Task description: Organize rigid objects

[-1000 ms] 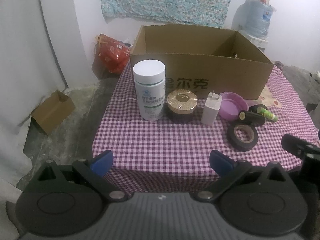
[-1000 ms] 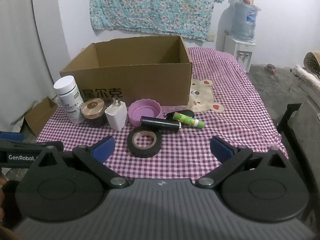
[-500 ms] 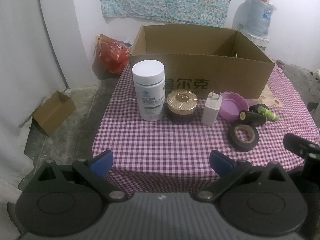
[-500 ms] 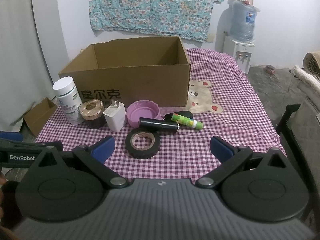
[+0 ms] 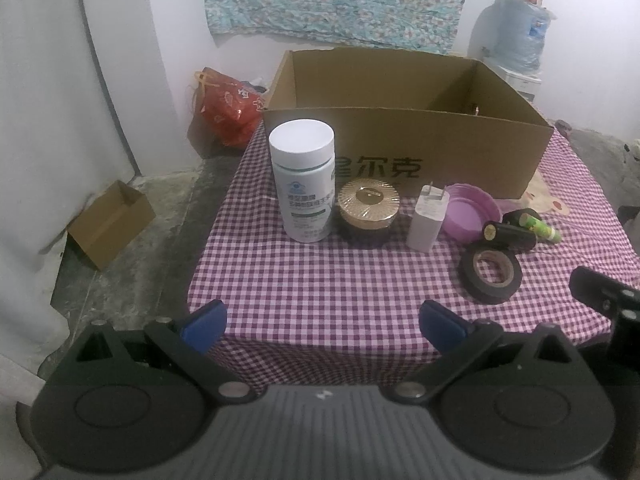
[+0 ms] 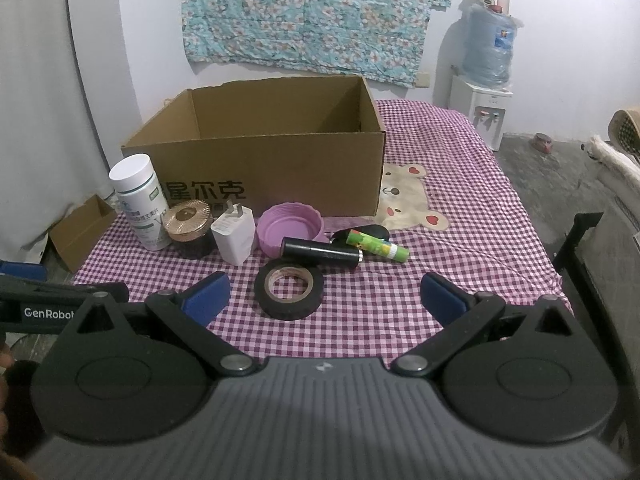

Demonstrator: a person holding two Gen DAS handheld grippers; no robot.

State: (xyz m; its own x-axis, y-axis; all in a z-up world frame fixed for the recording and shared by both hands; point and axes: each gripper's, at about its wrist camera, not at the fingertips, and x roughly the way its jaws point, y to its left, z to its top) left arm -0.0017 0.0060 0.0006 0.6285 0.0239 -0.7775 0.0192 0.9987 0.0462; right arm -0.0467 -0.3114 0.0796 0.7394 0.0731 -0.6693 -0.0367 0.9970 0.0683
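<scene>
— Where are you, and what's in hand?

— Nothing in hand; my left gripper (image 5: 322,322) and my right gripper (image 6: 324,294) both hang at the near edge of the checked table (image 5: 320,280), jaws spread wide, short of everything. The things stand in a row before the cardboard box (image 5: 400,148): white bottle (image 5: 303,180), gold-lidded jar (image 5: 368,212), white charger (image 5: 429,222), purple dish (image 6: 290,230), black tube (image 6: 320,253), glue stick (image 6: 378,245), and the black tape roll (image 6: 289,289) nearest my right.

— Which first?

— I'd judge the tape for the right — it lies flat, so I'd come down with one finger through the hole and one outside the rim; the bottle for the left, gripped low across the body so it doesn't tip into the jar just beside it.

— And then?

— Lift clear over the box's front wall before letting go; the box looks empty from here.
</scene>
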